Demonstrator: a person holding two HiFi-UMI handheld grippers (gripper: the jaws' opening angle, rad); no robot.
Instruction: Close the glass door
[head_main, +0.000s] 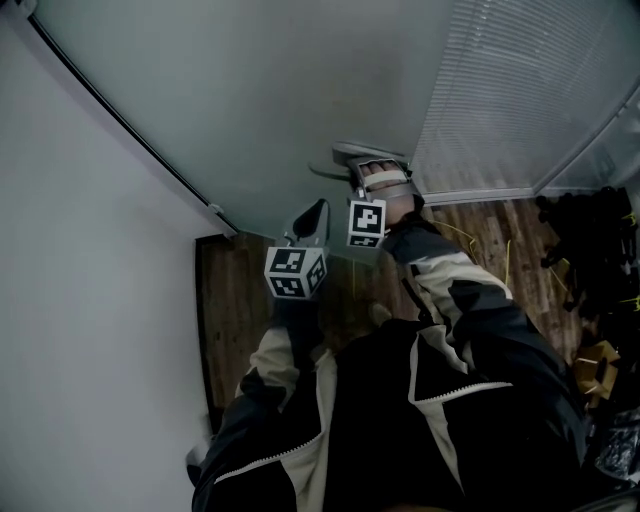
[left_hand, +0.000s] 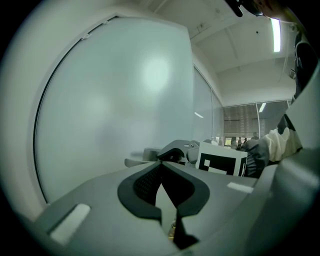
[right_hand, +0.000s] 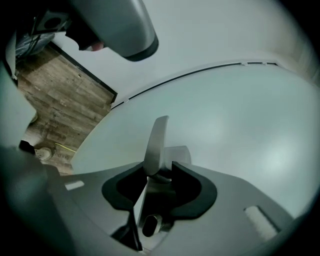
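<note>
We stand right up against the glass door (head_main: 250, 90), a frosted pane that fills the far part of the head view. A dark strip (head_main: 130, 130) runs along its left edge, with the white wall (head_main: 70, 300) just beside it on the left. To the right of the door hang pale blinds (head_main: 520, 90). Wooden floor (head_main: 235, 300) shows near our feet.

Our right gripper (head_main: 368, 165) reaches to the door handle (head_main: 345, 153), a grey metal lever on the right part of the pane. In the right gripper view the fingers (right_hand: 192, 185) are clenched on that door handle (right_hand: 156, 145), and the flat lever stands up between the two dark pads of the right gripper (right_hand: 159, 170). Its marker cube (head_main: 366, 222) sits just near of the hand, and a dark and cream sleeve (head_main: 460, 290) runs back from it.

Our left gripper (head_main: 312, 215) points at the glass to the left of the handle, close to the pane, though we cannot tell whether it touches. In its own view the left gripper (left_hand: 162, 165) has its fingers (left_hand: 142, 185) drawn together at the tips with nothing grasped between them. Its marker cube (head_main: 295, 272) lies nearer to us. From there we also see the right gripper's cube (left_hand: 220, 161) just to the right.
</note>
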